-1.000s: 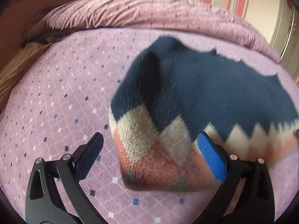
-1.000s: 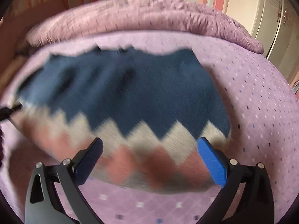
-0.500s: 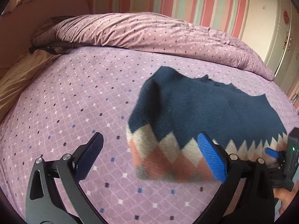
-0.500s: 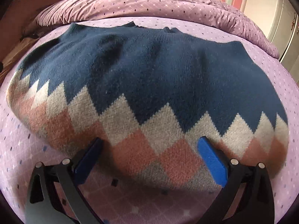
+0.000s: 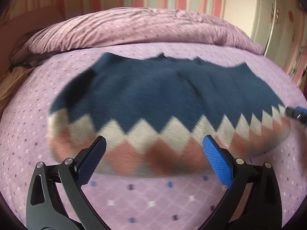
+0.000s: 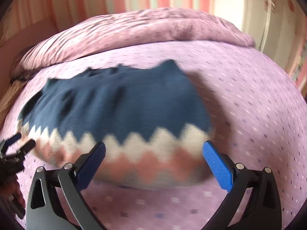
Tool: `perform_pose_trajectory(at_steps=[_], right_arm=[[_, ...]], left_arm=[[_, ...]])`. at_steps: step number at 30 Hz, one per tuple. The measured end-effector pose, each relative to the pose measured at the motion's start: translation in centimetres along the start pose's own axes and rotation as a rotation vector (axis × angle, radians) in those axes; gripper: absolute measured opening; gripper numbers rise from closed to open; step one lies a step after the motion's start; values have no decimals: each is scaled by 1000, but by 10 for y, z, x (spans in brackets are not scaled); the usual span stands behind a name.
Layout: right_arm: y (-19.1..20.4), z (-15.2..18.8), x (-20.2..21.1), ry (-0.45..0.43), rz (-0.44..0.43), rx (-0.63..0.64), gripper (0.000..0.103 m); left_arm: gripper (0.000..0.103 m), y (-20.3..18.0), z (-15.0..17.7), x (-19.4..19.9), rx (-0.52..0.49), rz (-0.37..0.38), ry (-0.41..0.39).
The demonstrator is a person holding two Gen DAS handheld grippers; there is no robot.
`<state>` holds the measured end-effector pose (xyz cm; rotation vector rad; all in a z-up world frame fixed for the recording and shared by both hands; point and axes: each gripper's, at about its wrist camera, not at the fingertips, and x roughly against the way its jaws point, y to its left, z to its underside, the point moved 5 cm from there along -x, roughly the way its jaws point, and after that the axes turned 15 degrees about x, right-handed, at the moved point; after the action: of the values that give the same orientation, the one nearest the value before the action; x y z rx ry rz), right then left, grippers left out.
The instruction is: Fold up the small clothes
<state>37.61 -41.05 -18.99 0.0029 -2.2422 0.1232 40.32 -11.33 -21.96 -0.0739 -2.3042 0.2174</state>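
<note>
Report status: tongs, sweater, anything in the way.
Left tongs open, empty. Right tongs open, empty. Sweater spread on bed, zigzag hem nearest, image blurred. Nothing blocking it.

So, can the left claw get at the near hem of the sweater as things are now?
Probably yes. The left claw is open and empty, and the striped hem of the sweater lies on the bedspread right between its fingers, with nothing in between. The picture is blurred, so whether they touch is unclear.
</note>
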Motion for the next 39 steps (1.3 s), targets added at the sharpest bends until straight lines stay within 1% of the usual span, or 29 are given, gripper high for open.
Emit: perform_pose_trajectory(at_steps=[2,4,5,7,9,11,14,16,20,23,29,30,31,32,33,34,35,36,38,39], right_arm=[[-27,16,-3,32,-1,-43,101],[-42,27,-9,59,-14,-62,101],[-46,32,-12,66,-29,-76,101],[-52,39,-19,77,-88,-125,101],[-56,43,-25,83,-102,-149,101],[-56,44,-33,82,-142,-177,101],[-55,44,-48,98,-195,-209,101],[-53,45,-58,108,-250,-245,101],[-51,46,-72,126,-291,-284,102],[-45,44,-75,133,-319,-273,102],[-29,37,-86,164,-337,-221,102],[-26,35,-87,155,-367,-228,93],[-22,32,-88,150,-394,-233,79],[-19,30,-89,151,-414,-237,70],[-18,29,-89,152,-410,-243,66],[-16,27,-89,146,-402,-237,63],[-16,26,-87,138,-398,-230,58],[-16,25,-84,129,-399,-229,49],[-21,24,-75,92,-411,-248,38],[-24,23,-69,70,-425,-266,35]], left_arm=[[100,-9,6,-9,-16,-23,13],[100,-16,13,-19,-37,-54,23],[100,-16,15,-21,-45,-69,26],[100,-20,21,-30,-78,-104,38],[100,-21,23,-33,-84,-121,36],[100,-21,24,-36,-82,-130,43],[100,-20,24,-39,-76,-134,52],[100,-20,23,-42,-65,-132,57],[100,-19,22,-41,-34,-127,56],[100,-17,21,-41,-17,-115,58],[100,-16,18,-37,17,-92,35],[100,-17,18,-36,27,-84,32],[100,-17,18,-36,34,-78,31],[100,-17,18,-36,38,-77,31],[100,-18,18,-36,42,-71,30],[100,-18,18,-36,43,-70,30],[100,-18,18,-37,43,-73,32],[100,-18,18,-37,45,-73,32],[100,-18,17,-36,49,-67,32],[100,-18,17,-37,49,-65,32]])
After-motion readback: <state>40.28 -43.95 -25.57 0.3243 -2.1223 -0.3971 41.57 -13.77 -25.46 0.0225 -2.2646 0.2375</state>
